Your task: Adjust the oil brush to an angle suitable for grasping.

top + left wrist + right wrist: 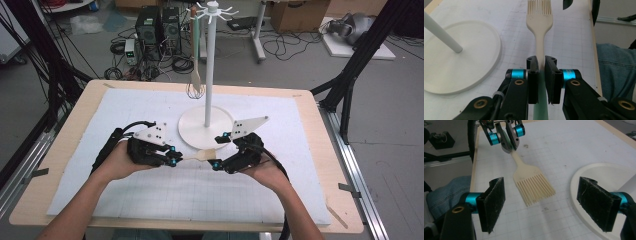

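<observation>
A basting brush [539, 22] with a cream head, cream bristles and a pale green handle is held level just above the white mat. My left gripper [541, 65] is shut on its handle, bristles pointing away from it. In the high view the left gripper [174, 160] is left of centre and the brush [205, 155] reaches right toward my right gripper [218, 151]. The right gripper [541, 182] stands open, its pads wide apart on either side of the bristle end [535, 188] without touching it. The left gripper [507, 141] shows beyond, clamped on the handle.
A white hanging rack with a round base [192, 132] and tall pole [210, 65] stands just behind the grippers. A whisk [196, 85] hangs from one of its top hooks. The gridded white mat [125, 110] covers the wooden table [75, 115]. Cables and computers lie on the floor beyond.
</observation>
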Demonstrator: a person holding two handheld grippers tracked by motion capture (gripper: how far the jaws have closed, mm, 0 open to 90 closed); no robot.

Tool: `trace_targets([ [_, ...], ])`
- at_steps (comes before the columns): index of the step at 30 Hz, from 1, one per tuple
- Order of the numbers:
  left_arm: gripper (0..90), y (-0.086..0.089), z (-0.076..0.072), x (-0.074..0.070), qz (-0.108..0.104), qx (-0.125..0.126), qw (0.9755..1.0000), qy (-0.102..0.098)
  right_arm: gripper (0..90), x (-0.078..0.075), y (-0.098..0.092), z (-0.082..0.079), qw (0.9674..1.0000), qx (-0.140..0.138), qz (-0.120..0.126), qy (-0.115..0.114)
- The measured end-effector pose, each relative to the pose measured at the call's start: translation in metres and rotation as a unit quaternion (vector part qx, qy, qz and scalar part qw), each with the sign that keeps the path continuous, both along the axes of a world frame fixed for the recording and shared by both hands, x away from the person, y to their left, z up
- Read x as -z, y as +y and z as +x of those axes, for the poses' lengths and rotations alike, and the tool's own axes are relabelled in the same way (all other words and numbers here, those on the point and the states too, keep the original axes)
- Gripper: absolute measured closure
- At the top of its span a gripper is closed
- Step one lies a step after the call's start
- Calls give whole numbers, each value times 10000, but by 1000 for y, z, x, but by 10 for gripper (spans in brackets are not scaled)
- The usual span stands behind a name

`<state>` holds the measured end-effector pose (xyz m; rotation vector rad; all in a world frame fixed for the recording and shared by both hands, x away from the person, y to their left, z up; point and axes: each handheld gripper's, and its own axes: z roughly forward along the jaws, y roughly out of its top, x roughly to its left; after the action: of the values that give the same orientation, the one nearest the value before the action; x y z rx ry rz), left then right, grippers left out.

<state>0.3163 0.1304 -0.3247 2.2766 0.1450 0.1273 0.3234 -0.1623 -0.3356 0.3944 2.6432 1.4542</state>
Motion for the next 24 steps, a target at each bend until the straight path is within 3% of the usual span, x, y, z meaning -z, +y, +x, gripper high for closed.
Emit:
trace_targets([
  [13,815,-9,0,0,-4,53,10000,28,236,5,14,6,9994,-283,-161,150],
  [24,815,-17,0,-1,10,154,9999,39,439,7,18,6,9976,-617,-281,149],
])
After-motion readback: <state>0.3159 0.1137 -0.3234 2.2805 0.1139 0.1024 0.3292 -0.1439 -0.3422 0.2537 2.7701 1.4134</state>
